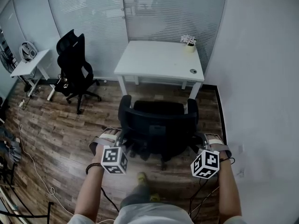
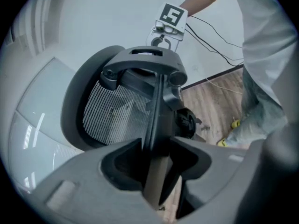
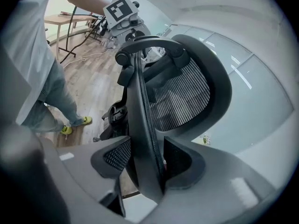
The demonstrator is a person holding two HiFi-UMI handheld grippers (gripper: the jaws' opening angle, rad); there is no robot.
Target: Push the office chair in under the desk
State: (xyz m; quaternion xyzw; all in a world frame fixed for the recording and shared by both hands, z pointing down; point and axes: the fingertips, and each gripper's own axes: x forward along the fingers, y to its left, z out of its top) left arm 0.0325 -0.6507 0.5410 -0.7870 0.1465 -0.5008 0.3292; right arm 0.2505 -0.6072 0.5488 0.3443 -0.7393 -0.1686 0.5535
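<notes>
While the office chair stood just ahead of both tools, short of the worktop beyond, left tool clamped its backrest rim; right tool gaped loose round the other. Likely heavy, free-rolling; mesh soft, so hold the stiff rim.

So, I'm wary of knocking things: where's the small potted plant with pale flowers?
Head view: the potted plant stands at the white desk's far right corner, by the glass wall.

Open floor left of office chair
</notes>
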